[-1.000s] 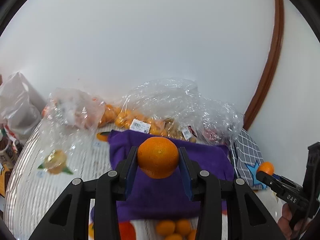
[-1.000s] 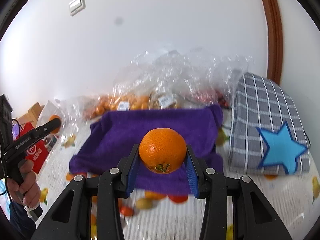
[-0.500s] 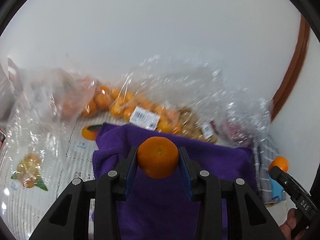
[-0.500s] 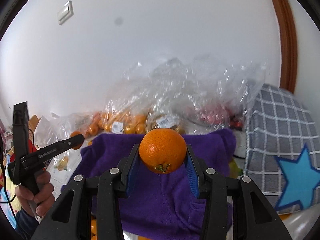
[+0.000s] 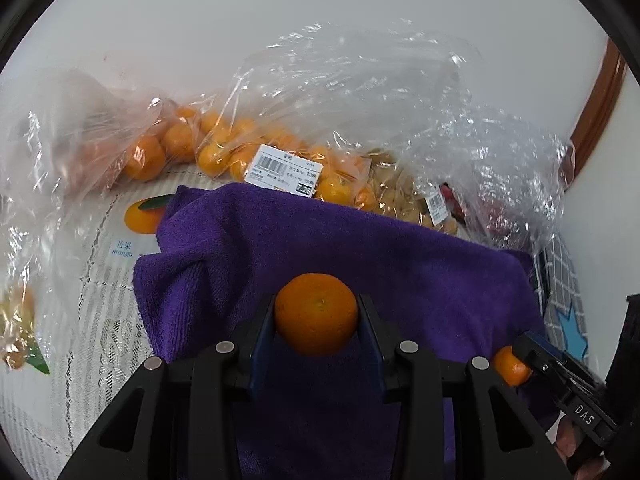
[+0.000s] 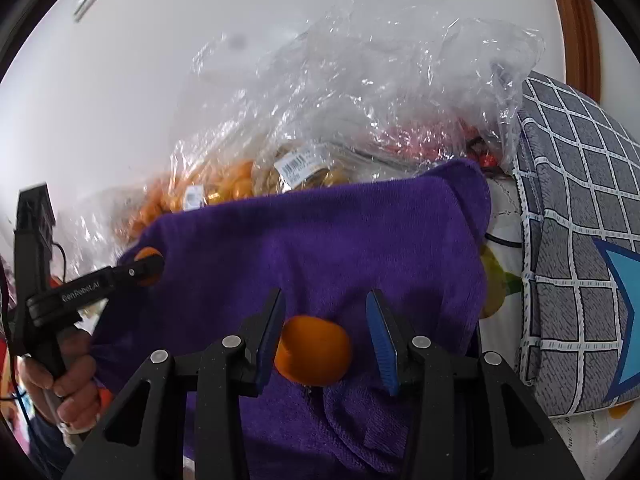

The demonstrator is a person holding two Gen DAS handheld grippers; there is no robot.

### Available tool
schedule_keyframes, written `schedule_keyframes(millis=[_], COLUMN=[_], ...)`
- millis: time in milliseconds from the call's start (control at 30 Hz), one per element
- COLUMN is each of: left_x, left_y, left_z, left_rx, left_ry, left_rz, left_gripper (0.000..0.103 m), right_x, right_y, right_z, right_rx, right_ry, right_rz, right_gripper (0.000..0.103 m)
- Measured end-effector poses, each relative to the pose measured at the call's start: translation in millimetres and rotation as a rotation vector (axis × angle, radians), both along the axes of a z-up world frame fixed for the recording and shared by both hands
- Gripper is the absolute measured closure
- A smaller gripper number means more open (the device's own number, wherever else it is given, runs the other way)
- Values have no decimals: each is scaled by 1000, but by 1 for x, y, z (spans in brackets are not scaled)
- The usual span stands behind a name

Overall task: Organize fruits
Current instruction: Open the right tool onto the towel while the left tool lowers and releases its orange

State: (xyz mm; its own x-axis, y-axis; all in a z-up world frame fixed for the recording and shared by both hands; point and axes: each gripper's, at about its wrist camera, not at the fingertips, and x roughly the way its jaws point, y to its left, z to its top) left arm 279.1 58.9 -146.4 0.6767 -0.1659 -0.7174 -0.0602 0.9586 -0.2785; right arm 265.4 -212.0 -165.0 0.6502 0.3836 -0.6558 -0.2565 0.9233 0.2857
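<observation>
Item one: orange, round, pitted, clamped between your left gripper's blue pads over the purple towel.
Item two: second orange, on the towel inside your right gripper, whose jaws stand apart, the right pad clear of it.
Clear bags at 12 o'clock hold small oranges.
Your left hand, at 8 o'clock, grips its handle, angled down.

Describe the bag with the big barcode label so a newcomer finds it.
Find the purple towel; clear bags lie along its far edge, against the white wall. It is the bag of small oranges in the middle, the only one with a wide white barcode label facing the towel.
</observation>
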Motion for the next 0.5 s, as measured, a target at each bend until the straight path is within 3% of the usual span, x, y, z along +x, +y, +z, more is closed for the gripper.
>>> schedule_keyframes(millis=[367, 500], left_x=[8, 9], left_y=[-4, -5], left_z=[-9, -12], left_rx=[-9, -5], left_ry=[47, 61], left_rz=[-16, -12], left_gripper=[65, 65], right_x=[-3, -4], right_y=[10, 8], right_z=[0, 2], right_rx=[-58, -78], right_ry=[-35, -39], right_rz=[21, 11], right_gripper=[60, 53])
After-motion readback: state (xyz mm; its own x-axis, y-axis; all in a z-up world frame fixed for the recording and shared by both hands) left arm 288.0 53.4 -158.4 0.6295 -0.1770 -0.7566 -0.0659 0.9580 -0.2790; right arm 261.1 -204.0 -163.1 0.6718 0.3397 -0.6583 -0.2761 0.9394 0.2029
